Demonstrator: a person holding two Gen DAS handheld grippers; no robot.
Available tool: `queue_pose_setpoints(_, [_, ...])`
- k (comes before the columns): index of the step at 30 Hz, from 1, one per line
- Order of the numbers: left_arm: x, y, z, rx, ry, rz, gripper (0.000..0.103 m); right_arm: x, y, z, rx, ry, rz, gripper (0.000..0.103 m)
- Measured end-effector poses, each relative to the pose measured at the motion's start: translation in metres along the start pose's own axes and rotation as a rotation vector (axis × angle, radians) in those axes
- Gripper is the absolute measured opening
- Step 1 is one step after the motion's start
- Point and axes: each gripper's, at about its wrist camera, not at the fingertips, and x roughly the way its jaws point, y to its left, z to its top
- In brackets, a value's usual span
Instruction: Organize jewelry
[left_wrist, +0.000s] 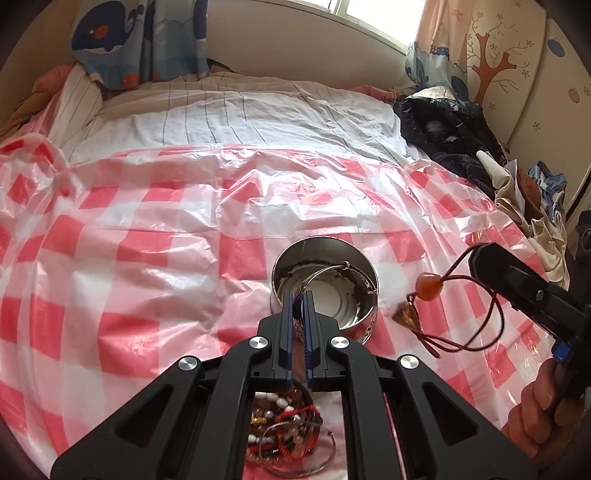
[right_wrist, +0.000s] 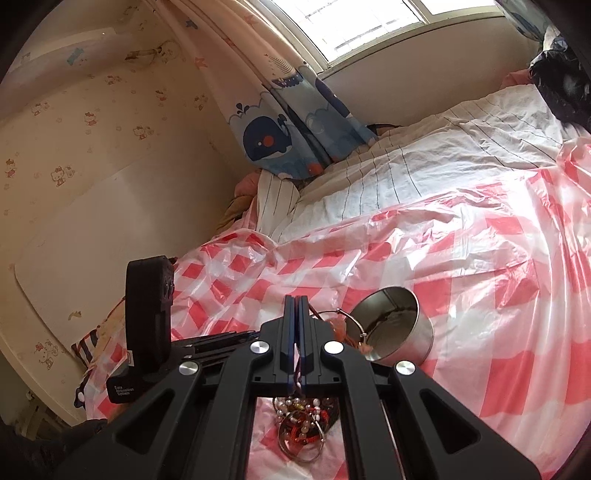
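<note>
In the left wrist view the left claw (left_wrist: 298, 306) sits at lower centre, its jaws narrow and pinched on a silver bangle (left_wrist: 356, 280) that arcs across the mouth of the steel tin (left_wrist: 325, 284) just ahead. The tin stands open on the red-checked plastic sheet (left_wrist: 147, 229) that covers the bed. At the right edge of the same view the right claw (left_wrist: 476, 258) is clamped on a red cord (left_wrist: 491, 317), from which an orange bead (left_wrist: 428, 283) and a small amber pendant (left_wrist: 406, 314) hang free above the sheet, right of the tin. In the right wrist view that claw (right_wrist: 297, 306) shows its jaws closed at centre frame, the cord threading out between them. The rest of the jewelry is a tangled pile (left_wrist: 288, 432) of beads, red threads and rings at the bottom of the frame, close under the left claw.

The risks lie mostly in the loose things. The bangle looks to be held by a thin edge only, so it could slip or twist out of the pads and fall outside the tin. It may also hook the rim, and the tin (light, on slick wrinkled plastic over soft bedding) could then tip or slide. The dangling cord swings freely; it could snag the bangle or the other claw as the two hands work near each other, or miss the tin when let go.
</note>
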Motion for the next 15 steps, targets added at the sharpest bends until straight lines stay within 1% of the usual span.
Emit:
queue_pose_setpoints(4, [0.030, -0.007, 0.013, 0.010, 0.027, -0.019, 0.004, 0.014, -0.012, 0.011, -0.003, 0.007, -0.017, 0.003])
queue_pose_setpoints(7, [0.057, -0.008, 0.018, 0.027, 0.074, -0.021, 0.005, 0.025, -0.020, 0.016, 0.009, 0.015, -0.020, 0.003])
queue_pose_setpoints(9, [0.064, -0.004, 0.019, 0.028, 0.088, -0.008, 0.006, 0.034, -0.024, 0.018, 0.014, 0.019, -0.020, 0.003])
queue_pose_setpoints(11, [0.061, 0.003, 0.020, 0.023, 0.082, 0.012, 0.008, 0.045, -0.028, 0.019, 0.021, 0.046, -0.027, 0.003])
queue_pose_setpoints(12, [0.056, 0.008, 0.020, 0.017, 0.075, 0.024, 0.010, 0.056, -0.032, 0.017, 0.018, 0.090, -0.080, 0.003])
queue_pose_setpoints(14, [0.044, 0.017, 0.019, 0.007, 0.068, 0.052, 0.013, 0.069, -0.038, 0.010, -0.030, 0.145, -0.257, 0.008])
queue_pose_setpoints(15, [0.039, 0.022, 0.018, 0.000, 0.066, 0.059, 0.016, 0.070, -0.042, 0.006, -0.036, 0.155, -0.306, 0.023])
